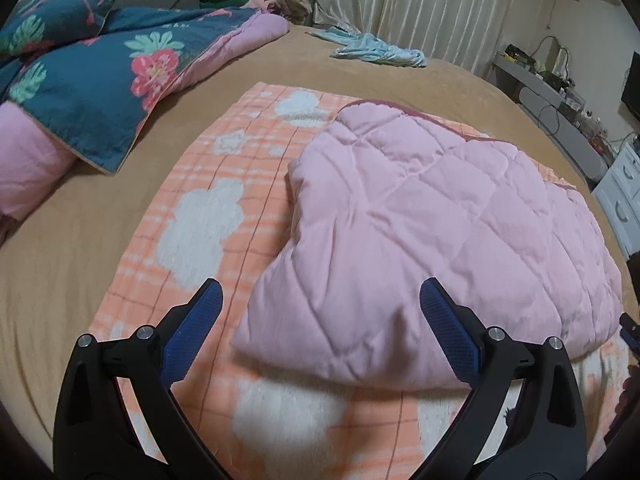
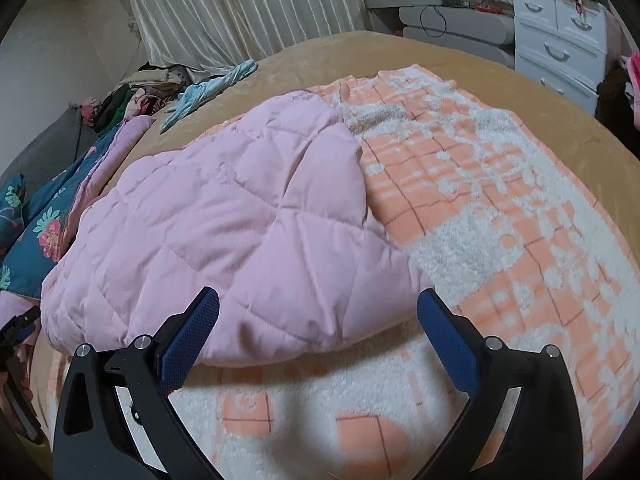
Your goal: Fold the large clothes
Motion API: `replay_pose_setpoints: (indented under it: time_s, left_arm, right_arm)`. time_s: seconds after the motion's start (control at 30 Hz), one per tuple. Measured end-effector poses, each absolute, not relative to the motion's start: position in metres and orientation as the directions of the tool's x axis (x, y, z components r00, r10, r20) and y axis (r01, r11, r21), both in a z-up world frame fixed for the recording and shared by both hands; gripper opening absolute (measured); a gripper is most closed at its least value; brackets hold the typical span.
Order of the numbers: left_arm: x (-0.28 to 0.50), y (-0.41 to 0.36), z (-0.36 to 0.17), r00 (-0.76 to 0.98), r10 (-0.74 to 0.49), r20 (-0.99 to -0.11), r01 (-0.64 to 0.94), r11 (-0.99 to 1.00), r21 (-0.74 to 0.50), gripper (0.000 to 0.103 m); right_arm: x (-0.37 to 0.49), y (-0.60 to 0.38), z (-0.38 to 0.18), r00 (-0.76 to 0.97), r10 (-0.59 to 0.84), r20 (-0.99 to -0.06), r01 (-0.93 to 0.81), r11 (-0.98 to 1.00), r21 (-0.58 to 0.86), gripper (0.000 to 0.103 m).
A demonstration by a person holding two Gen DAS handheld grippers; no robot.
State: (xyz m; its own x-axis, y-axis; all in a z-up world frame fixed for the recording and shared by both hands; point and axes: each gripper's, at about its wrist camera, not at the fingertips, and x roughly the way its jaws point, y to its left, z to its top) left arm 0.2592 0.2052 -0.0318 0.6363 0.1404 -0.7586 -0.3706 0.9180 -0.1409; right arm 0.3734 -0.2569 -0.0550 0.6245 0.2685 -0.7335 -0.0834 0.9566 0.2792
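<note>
Here, at far left on the bed, a floral quilt lies bunched; the left claw hangs wide open, gripping nothing, over the near edge of the folded pink quilted garment lying on the peach checked blanket; the right claw gapes empty above the same near edge

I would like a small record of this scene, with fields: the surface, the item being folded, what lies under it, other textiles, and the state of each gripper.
surface: bed with tan cover
item being folded: pink quilted blanket, lying folded, not held
under it: orange and white towel blanket, spread flat
other textiles: floral duvet to the left; light blue cloth at the far edge
left gripper: open, holding nothing, above the near edge of the pink blanket
right gripper: open, holding nothing, above the same edge
</note>
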Motion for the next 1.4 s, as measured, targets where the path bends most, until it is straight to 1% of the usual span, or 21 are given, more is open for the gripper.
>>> replay_pose_setpoints:
  time_s: [0.13,0.33,0.5,0.57,0.73,0.87,1.13,1.23,1.4]
  left_arm:
    - [0.245,0.205,-0.038,0.635,0.113,-0.764,-0.393,0.899,-0.194,0.092]
    - [0.225,0.205,-0.054,0.665,-0.009,-0.747,-0.404,0.836,-0.370,0.092]
    - [0.225,0.212,-0.073,0.691,-0.135,-0.711,-0.413,0.733,-0.541,0.093]
    - [0.229,0.215,-0.083,0.690,-0.158,-0.706,-0.429,0.696,-0.575,0.093]
    - [0.240,0.227,-0.106,0.713,-0.247,-0.656,-0.445,0.563,-0.697,0.093]
    - [0.250,0.229,-0.112,0.730,-0.256,-0.633,-0.443,0.529,-0.724,0.093]
    - [0.270,0.228,-0.118,0.734,-0.210,-0.646,-0.444,0.571,-0.690,0.095]
    - [0.271,0.228,-0.120,0.735,-0.206,-0.645,-0.440,0.579,-0.686,0.095]
    - [0.279,0.229,-0.122,0.740,-0.199,-0.643,-0.431,0.593,-0.680,0.095]
  right_arm:
    - [0.366,-0.257,-0.058,0.617,0.274,-0.738,-0.080,0.954,0.288,0.099]
    - [0.360,-0.255,-0.064,0.603,0.295,-0.741,-0.076,0.946,0.316,0.099]
    - [0.357,-0.249,-0.072,0.588,0.311,-0.747,-0.071,0.939,0.336,0.099]
    - [0.358,-0.246,-0.074,0.583,0.316,-0.749,-0.065,0.936,0.345,0.099]
    - [0.366,-0.240,-0.078,0.576,0.339,-0.744,-0.042,0.921,0.387,0.099]
    - [0.375,-0.239,-0.081,0.578,0.360,-0.732,-0.007,0.899,0.437,0.099]
    - [0.403,-0.250,-0.107,0.561,0.420,-0.714,0.082,0.830,0.552,0.099]
    - [0.414,-0.253,-0.114,0.566,0.446,-0.694,0.091,0.802,0.590,0.099]
    - [0.422,-0.252,-0.117,0.594,0.453,-0.665,0.068,0.795,0.603,0.099]
